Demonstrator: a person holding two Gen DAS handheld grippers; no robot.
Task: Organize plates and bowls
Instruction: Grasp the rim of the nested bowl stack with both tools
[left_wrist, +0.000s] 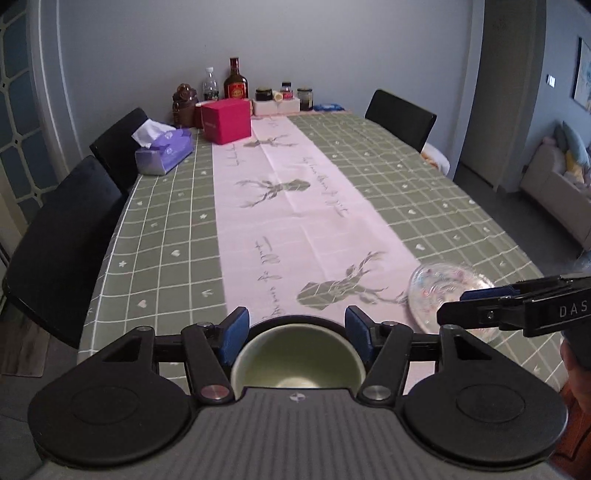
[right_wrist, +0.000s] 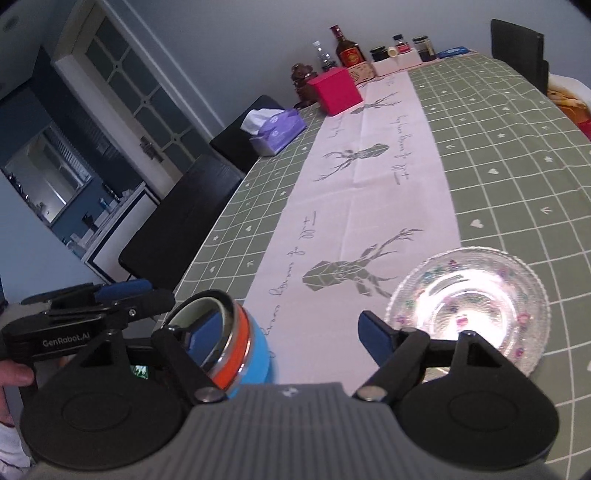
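A bowl with a green inside, dark rim and orange and blue bands (left_wrist: 297, 363) sits between the blue pads of my left gripper (left_wrist: 297, 334), which closes on its sides; in the right wrist view the bowl (right_wrist: 236, 347) is tilted at the table's near edge. A clear glass plate with a flower pattern (right_wrist: 469, 306) lies flat on the green checked tablecloth; it also shows in the left wrist view (left_wrist: 436, 291). My right gripper (right_wrist: 288, 338) is open and empty, its right finger just left of the plate. It reaches in from the right in the left wrist view (left_wrist: 476, 306).
A pink runner with deer prints (left_wrist: 291, 206) runs down the table. At the far end stand a red box (left_wrist: 227, 120), a tissue pack (left_wrist: 162, 149), bottles and jars (left_wrist: 236, 79). Black chairs (left_wrist: 62, 240) line the left side, one (left_wrist: 400, 118) at far right.
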